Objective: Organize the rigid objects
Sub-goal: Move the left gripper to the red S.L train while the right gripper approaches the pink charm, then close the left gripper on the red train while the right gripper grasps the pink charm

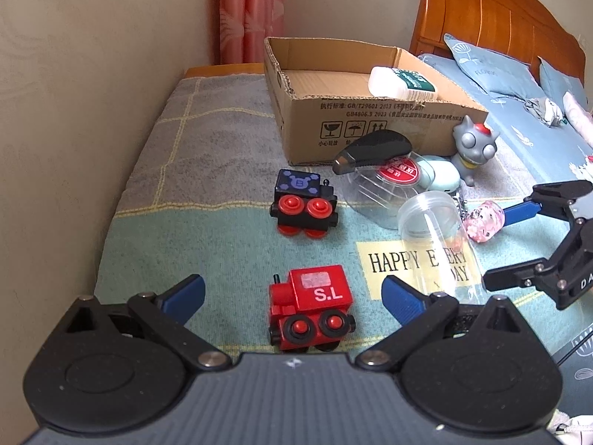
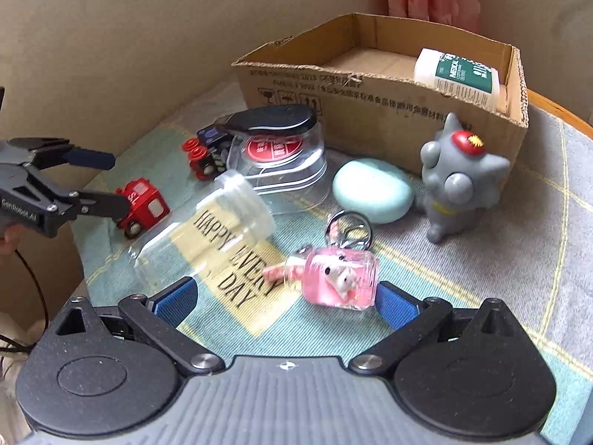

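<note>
A red toy train (image 1: 311,311) marked S.L stands on the blanket between the fingers of my open left gripper (image 1: 294,294), untouched. Beyond it sits a black toy train (image 1: 304,204) with red wheels. In the right wrist view a pink keychain bottle (image 2: 341,278) lies between the fingers of my open right gripper (image 2: 285,300), close to the right pad (image 2: 393,304). The cardboard box (image 1: 370,118) at the back holds a white bottle (image 1: 404,81). In that same view my left gripper (image 2: 107,181) sits at the red train (image 2: 142,204).
A clear jar (image 2: 200,233) lies on its side. Behind it stand a clear container with a black lid (image 2: 278,159), a mint case (image 2: 372,191) and a grey figure (image 2: 456,185) against the box (image 2: 370,104). A wall runs along the left; pillows (image 1: 493,70) lie to the right.
</note>
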Demonstrator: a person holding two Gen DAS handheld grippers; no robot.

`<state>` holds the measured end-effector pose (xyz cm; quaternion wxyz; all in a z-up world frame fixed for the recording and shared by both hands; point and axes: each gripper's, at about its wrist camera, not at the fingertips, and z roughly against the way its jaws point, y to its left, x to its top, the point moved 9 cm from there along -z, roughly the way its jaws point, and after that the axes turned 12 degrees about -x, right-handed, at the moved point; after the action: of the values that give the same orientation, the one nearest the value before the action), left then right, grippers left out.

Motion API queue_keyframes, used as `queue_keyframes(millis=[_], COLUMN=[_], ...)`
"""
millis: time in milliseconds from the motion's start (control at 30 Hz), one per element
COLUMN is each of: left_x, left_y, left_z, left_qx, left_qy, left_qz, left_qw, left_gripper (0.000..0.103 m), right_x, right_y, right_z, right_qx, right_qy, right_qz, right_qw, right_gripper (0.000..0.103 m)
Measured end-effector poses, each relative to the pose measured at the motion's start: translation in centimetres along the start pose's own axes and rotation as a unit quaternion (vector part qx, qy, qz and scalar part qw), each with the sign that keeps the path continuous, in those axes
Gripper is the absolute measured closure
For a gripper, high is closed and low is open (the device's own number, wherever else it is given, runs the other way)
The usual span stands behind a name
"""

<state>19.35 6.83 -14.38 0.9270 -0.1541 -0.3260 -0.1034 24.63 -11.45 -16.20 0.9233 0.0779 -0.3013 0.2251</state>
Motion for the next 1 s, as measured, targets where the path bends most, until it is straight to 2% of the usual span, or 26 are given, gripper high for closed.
queue_keyframes(millis=[100,233,500,800,1000], left_x=[-0.2,-0.7,-1.6,-2.3,-2.1], left_y=[0.1,0.3,0.5,2.5,1.7], left_z=[-0.2,-0.5,-1.8,-2.1,-2.3], left_qx=[-0.001,-0.005,-0.001,0.041,0.025], left_qy=[0.003,0.007,0.014,0.018,0.010], left_qz=[-0.001,0.002,0.003,-0.007,-0.012], left_qw=[1.0000,1.0000,0.9999,0.9990,0.9996], left_gripper=[0.002,0.002,0.002,0.002,0.008], right_x=[-0.8,-1.2,-1.2,-1.4,-1.5], right_y=[-0.7,-1.7,-2.2,-2.0,-1.9], right_z=[-0.3,-0.8,-0.8,-0.6,-0.4], right_qx=[-0.057,-0.112,-0.130,-0.144,-0.161], right_qy=[-0.004,-0.019,-0.049,-0.059,-0.058], right_qz=[0.004,0.012,-0.015,-0.029,-0.048], right_qw=[0.998,0.993,0.990,0.987,0.984], right_gripper=[0.000,0.000,0.000,0.000,0.000])
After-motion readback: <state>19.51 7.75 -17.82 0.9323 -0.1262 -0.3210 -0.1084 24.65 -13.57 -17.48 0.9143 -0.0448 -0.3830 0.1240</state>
